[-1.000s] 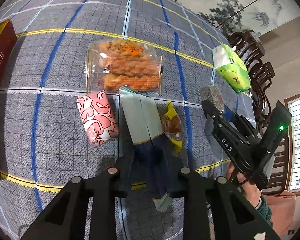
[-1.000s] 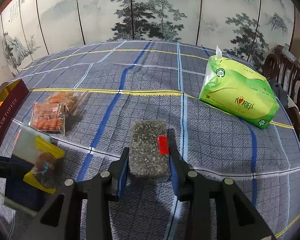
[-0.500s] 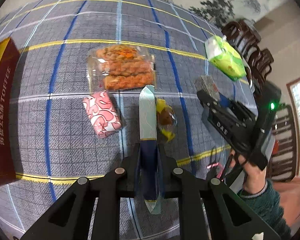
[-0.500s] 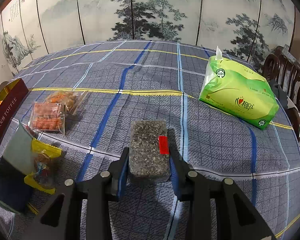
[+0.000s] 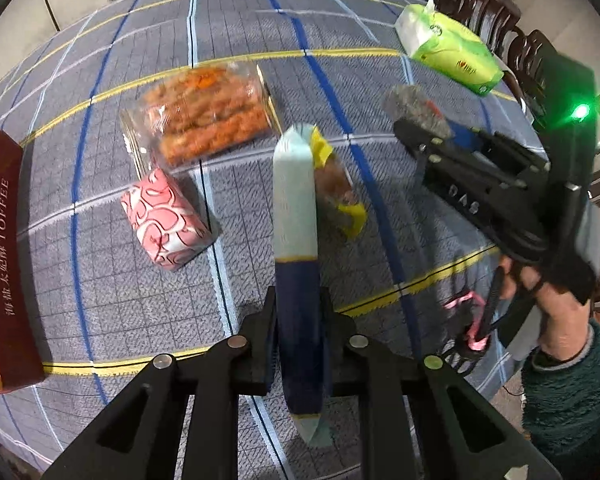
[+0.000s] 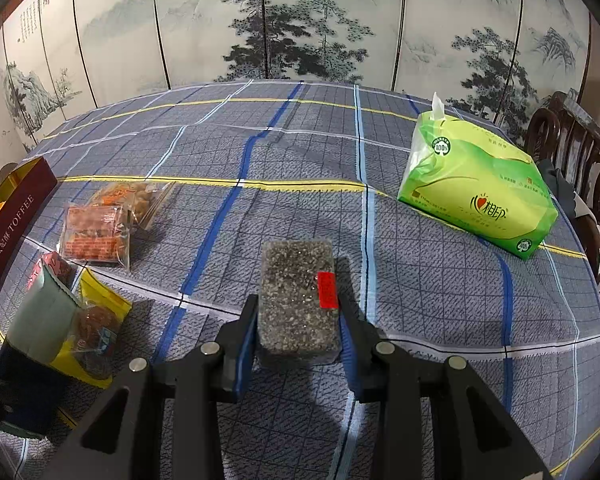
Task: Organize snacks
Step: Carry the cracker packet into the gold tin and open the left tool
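My left gripper (image 5: pixel 298 316) is shut on a pale green and dark blue snack packet (image 5: pixel 296 208), held edge-up above the table; it also shows in the right wrist view (image 6: pixel 40 320). My right gripper (image 6: pixel 298 320) is shut on a grey speckled snack bar (image 6: pixel 298 292) with a red sticker, seen from the left wrist too (image 5: pixel 414 110). On the cloth lie a yellow-wrapped snack (image 5: pixel 338 188), a pink patterned packet (image 5: pixel 164 220) and a clear bag of orange snacks (image 5: pixel 204 114).
A dark red toffee box (image 5: pixel 0 256) stands at the left edge. A green tissue pack (image 6: pixel 480 196) lies at the right. Dark wooden chairs (image 6: pixel 572 148) stand beyond the round table's right rim. A painted screen stands behind the table.
My left gripper has turned the green and blue packet from flat to edge-up and lifted it. The right gripper with the grey bar has stayed still.
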A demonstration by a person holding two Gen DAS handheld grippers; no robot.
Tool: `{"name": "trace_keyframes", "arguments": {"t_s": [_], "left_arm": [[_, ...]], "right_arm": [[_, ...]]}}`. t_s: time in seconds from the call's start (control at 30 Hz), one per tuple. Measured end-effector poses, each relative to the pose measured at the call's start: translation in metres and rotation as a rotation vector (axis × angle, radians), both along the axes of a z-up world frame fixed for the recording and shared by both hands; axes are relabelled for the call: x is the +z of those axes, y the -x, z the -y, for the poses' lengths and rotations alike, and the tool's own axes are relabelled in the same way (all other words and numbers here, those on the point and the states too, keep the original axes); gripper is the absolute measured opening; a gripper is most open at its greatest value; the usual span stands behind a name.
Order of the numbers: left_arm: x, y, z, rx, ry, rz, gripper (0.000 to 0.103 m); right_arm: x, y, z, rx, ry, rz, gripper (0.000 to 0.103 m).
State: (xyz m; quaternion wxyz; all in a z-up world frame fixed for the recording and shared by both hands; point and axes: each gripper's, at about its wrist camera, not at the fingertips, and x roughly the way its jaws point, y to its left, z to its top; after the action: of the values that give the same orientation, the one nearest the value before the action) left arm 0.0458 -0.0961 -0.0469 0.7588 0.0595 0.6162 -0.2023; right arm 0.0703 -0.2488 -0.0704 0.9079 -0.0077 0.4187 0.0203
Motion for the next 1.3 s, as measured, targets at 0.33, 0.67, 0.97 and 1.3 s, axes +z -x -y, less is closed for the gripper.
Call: {"name": "trace_keyframes", "arguments": {"t_s": [0.33,0.67,0.97,1.3], "left_arm": [[0.010,0.007,-0.002,-0.025,0.008,0.024,0.013],[0.032,0.006,-0.030,0.011,0.009,0.069,0.013],[0.065,-0.012,-0.079,0.105,-0.018,0.169,0.013],[0.088,-0.039,-0.200,0.351,-0.117,0.251,0.013]], "right_arm": [[0.000,0.000,0.000,0.000,0.001,0.000,0.037],[0.000,0.000,0.000,0.000,0.001,0.000,0.037],[0.000,0.000,0.000,0.000,0.001,0.001,0.037],[0.000,0.001,-0.001,0.000,0.005,0.000,0.037]]}}
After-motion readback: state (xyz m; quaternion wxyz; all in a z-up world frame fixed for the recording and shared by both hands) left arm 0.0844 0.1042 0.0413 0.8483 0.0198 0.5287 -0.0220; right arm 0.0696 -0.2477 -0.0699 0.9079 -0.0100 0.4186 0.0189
